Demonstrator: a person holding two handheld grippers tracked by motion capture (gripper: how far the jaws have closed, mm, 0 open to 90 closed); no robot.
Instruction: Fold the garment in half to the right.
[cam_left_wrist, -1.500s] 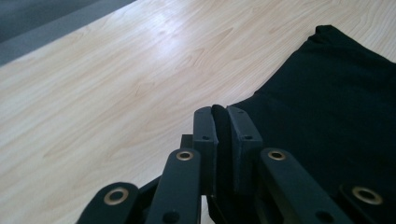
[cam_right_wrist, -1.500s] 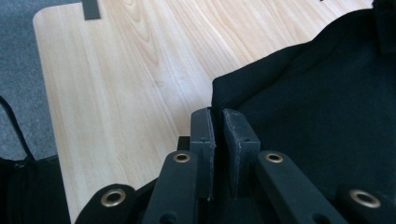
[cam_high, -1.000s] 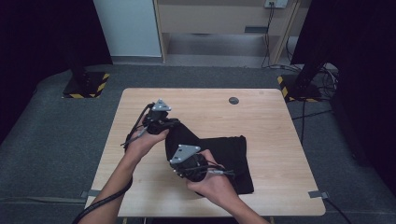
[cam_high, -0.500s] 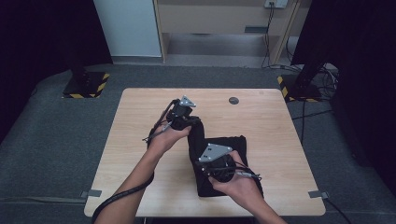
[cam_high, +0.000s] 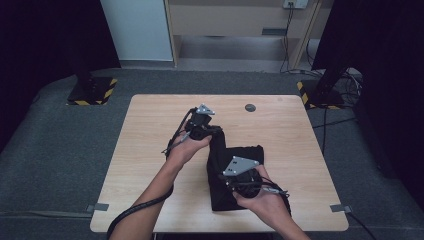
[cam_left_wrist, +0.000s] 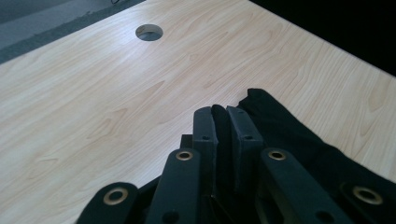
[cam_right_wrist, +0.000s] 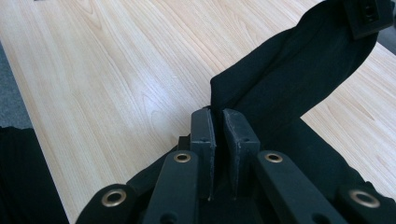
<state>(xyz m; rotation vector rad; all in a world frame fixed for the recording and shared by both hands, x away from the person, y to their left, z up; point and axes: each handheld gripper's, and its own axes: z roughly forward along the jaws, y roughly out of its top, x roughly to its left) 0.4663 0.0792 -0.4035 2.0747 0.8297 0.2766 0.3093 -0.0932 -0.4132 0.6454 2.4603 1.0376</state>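
Note:
A black cloth (cam_high: 240, 156) lies partly folded on the light wooden table (cam_high: 150, 130). My left gripper (cam_high: 216, 131) is shut on its far edge, near the table's middle. In the left gripper view the cloth (cam_left_wrist: 280, 126) is pinched between the pads of the left gripper (cam_left_wrist: 222, 112) and trails off to the right. My right gripper (cam_high: 226, 181) is shut on the cloth's near part, toward the front edge. In the right gripper view the fabric (cam_right_wrist: 289, 70) rises from the right gripper (cam_right_wrist: 215, 114) in a lifted band toward the other gripper at the top right.
A round cable hole (cam_high: 250, 107) sits near the table's far edge, also seen as the hole (cam_left_wrist: 149, 32) in the left gripper view. Black stand bases (cam_high: 92, 90) rest on the grey floor beyond the table. Bare wood lies to the left and right of the cloth.
Both hands have carried the cloth's held edge to the right across the table, folding it over itself. Most of that move came early; the hands have nearly stopped since.

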